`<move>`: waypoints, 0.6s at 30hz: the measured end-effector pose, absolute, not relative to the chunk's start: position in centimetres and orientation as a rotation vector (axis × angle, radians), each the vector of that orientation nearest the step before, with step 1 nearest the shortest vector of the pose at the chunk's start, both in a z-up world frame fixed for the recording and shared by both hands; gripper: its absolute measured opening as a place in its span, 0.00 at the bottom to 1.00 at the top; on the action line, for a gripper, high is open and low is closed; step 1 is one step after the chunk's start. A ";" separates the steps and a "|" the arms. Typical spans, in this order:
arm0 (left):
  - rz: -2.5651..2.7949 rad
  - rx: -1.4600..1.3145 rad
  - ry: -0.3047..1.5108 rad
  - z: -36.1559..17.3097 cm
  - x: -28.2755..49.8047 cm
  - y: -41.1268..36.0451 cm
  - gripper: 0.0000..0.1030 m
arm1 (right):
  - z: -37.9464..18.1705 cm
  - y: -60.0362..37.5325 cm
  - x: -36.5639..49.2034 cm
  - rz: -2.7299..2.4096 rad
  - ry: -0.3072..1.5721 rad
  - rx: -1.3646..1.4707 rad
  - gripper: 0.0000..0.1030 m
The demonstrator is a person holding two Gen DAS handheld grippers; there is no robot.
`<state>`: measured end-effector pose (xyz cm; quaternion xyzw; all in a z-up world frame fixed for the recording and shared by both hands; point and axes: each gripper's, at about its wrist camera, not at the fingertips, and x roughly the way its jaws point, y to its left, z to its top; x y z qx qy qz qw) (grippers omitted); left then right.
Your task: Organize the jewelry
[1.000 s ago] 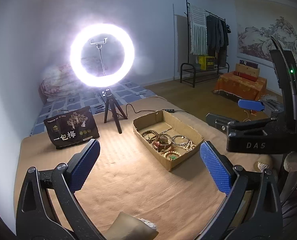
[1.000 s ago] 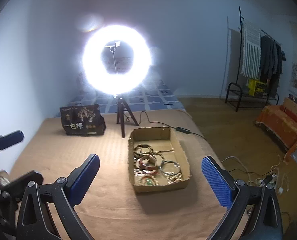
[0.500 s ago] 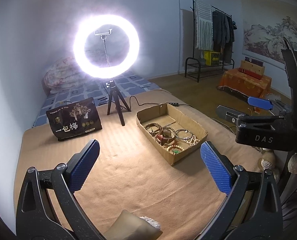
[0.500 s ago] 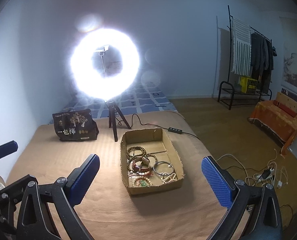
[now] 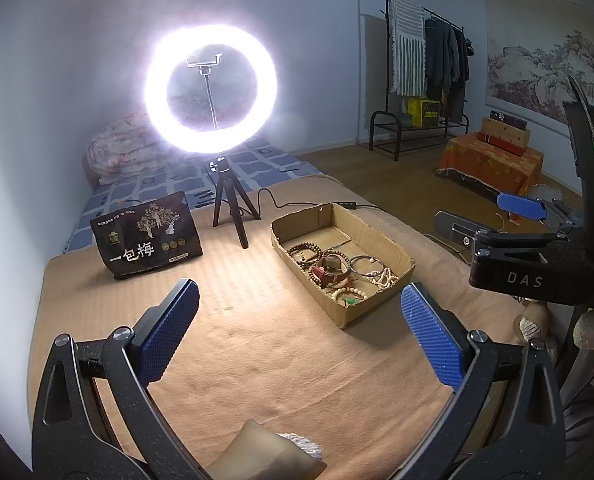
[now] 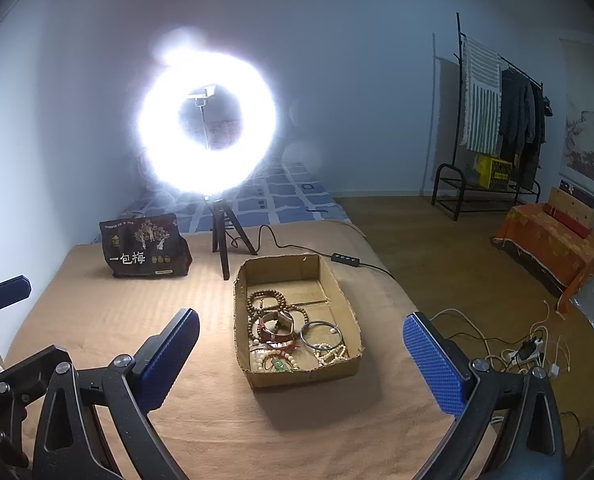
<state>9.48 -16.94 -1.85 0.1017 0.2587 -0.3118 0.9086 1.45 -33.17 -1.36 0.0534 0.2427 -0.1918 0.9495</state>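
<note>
A shallow cardboard box [image 5: 393, 246] lies on the tan cloth-covered table and holds several bead bracelets, a metal bangle [image 6: 320, 333] and a red-brown bracelet [image 5: 329, 274]. It also shows in the right wrist view [image 6: 339, 292]. My left gripper [image 5: 299, 328] is open and empty, above the cloth, near and left of the box. My right gripper [image 6: 301, 354] is open and empty, with the box's near end between its fingers further ahead. The right gripper's body [image 5: 533, 264] shows at the right of the left wrist view.
A lit ring light on a small tripod [image 5: 229, 212] stands behind the box, its cable [image 6: 281, 246] running right. A dark snack bag [image 5: 149, 236] stands at the back left. A bed, a clothes rack [image 6: 493, 120] and floor cables [image 6: 533, 348] lie beyond the table.
Both grippers have drifted slightly; the box sits a little nearer and more central in the right wrist view. Both stay open and empty.
</note>
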 end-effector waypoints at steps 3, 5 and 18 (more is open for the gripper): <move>-0.644 0.213 0.533 -1.8 9.5 -16.9 1.00 | -1.4 -33.3 1.4 -0.394 0.492 0.120 1.00; -0.645 0.217 0.531 -1.8 9.5 -17.0 1.00 | -1.4 -33.4 1.2 -0.395 0.490 0.125 1.00; -0.645 0.207 0.528 -1.8 9.2 -17.3 1.00 | -1.3 -33.4 1.2 -0.399 0.487 0.123 1.00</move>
